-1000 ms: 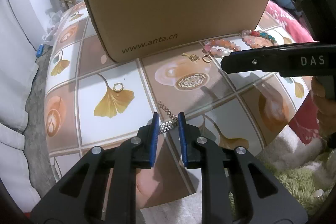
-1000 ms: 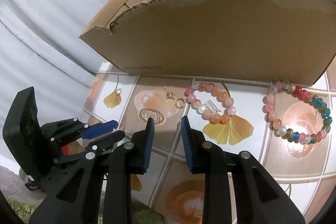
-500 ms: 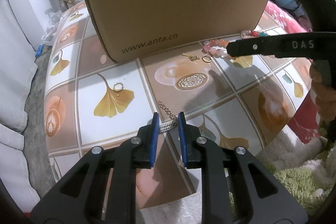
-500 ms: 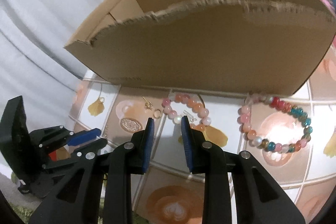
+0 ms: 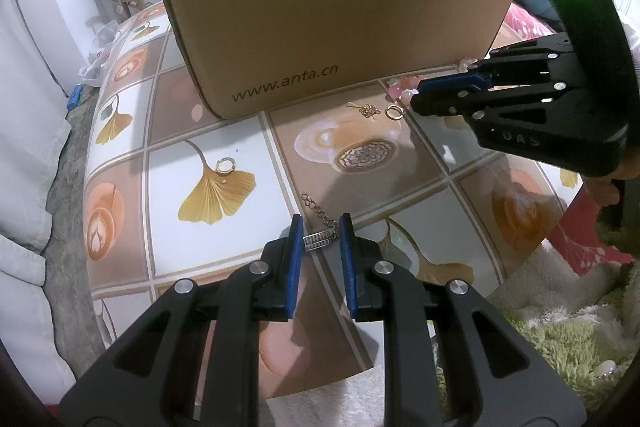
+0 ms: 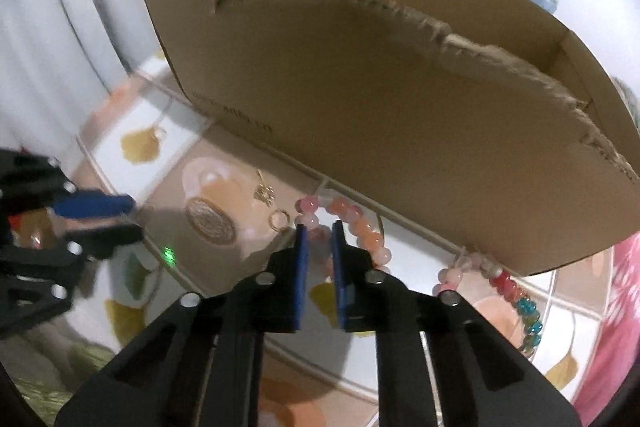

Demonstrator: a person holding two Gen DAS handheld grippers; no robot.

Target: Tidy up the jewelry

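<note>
Right wrist view: the right gripper [image 6: 318,231] has just been closing, its jaws now clamped on the pink bead bracelet [image 6: 360,227] lying on the surface [image 6: 412,259] before the cardboard box [image 6: 400,131]. Left gripper [image 5: 322,227] is clamped on a silver chain [image 5: 318,241].

Matt, torn-edged cardboard box [image 5: 304,39] stands on a glossy, reflective tabletop [image 5: 168,163].

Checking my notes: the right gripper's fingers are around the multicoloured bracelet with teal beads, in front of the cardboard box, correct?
Not quite. The right gripper has its fingers around the pink and orange bead bracelet, as the right wrist view shows. The multicoloured bracelet lies apart. Both are in front of the cardboard box.
</note>
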